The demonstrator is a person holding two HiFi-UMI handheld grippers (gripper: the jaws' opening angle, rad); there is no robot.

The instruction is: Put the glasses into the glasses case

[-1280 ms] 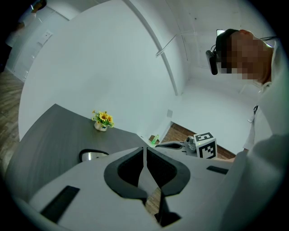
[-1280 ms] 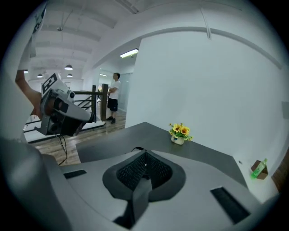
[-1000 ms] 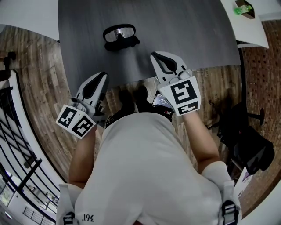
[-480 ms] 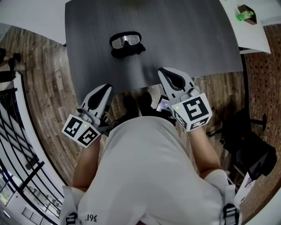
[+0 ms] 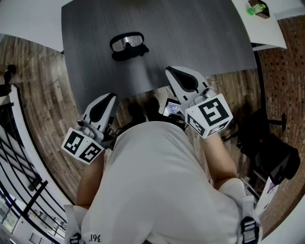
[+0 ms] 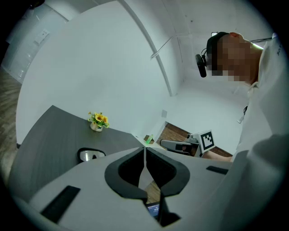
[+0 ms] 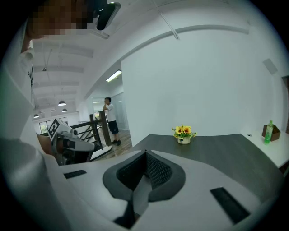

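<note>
Grey bench (image 5: 190,33) is carrying the glasses (image 5: 127,40), which are lying against a black case (image 5: 132,51), well ahead of both tools and nearer the left one. Left tool (image 5: 110,97) is hovering at the bench's near edge, jaws together, nothing between them. Right tool (image 5: 170,73) is reaching just over that edge, jaws likewise together and empty.

**Layout, head view.** Glasses (image 5: 127,42) lie on the table (image 5: 200,38), toward its left side and ahead of both grippers. The left gripper (image 5: 111,95) is over the floor (image 5: 43,95), just short of the table's near edge — the right gripper (image 5: 168,70) reaches over that edge. The flowerpot (image 7: 183,134) stands farther along the table, behind the glasses. A bottle (image 5: 256,8) stands on the side table (image 5: 269,31), far right.
</note>
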